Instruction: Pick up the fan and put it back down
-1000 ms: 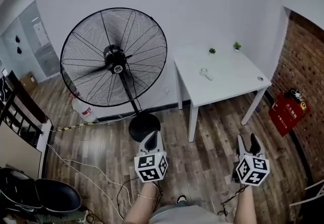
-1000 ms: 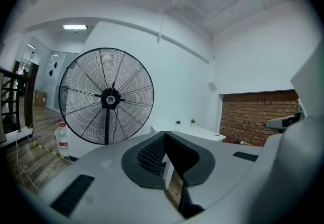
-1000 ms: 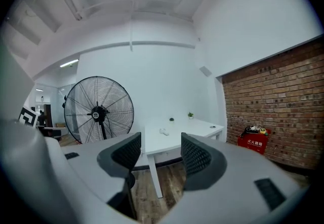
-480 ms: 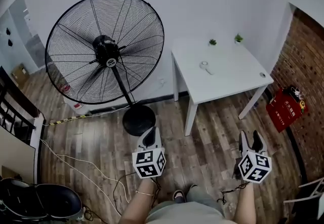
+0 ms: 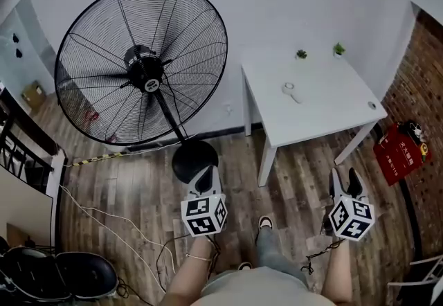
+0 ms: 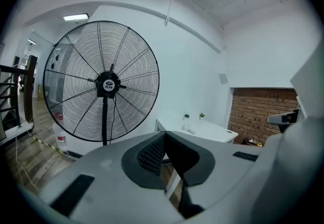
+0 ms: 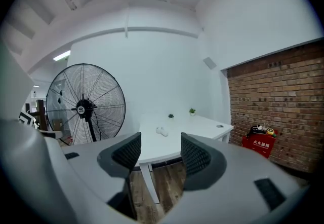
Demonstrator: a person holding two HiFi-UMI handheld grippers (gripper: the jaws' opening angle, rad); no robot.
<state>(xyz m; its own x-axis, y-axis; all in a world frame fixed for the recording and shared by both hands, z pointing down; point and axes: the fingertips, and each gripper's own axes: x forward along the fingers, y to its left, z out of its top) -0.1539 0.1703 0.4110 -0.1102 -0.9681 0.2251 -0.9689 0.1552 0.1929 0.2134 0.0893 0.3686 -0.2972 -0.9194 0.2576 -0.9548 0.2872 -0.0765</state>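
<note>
A big black pedestal fan point(image 5: 142, 66) stands upright on its round base point(image 5: 194, 159) by the white wall; it also shows in the left gripper view as the fan point(image 6: 101, 87) and small in the right gripper view as the fan point(image 7: 85, 104). My left gripper point(image 5: 205, 178) hovers just in front of the base, jaws shut with nothing between them point(image 6: 164, 148). My right gripper point(image 5: 345, 183) is held off to the right, over the floor by the table, jaws open and empty point(image 7: 159, 152). Neither touches the fan.
A white table point(image 5: 311, 100) with two tiny potted plants point(image 5: 302, 55) and a small white object point(image 5: 291, 92) stands right of the fan. A red box point(image 5: 400, 152) sits by the brick wall. Cables point(image 5: 111, 225) trail over the wooden floor, and a black chair point(image 5: 69, 273) is at bottom left.
The view has shifted as the person steps closer; the fan base now lies just ahead of my left gripper. A shoe has come into view below. Both grippers keep their states.
</note>
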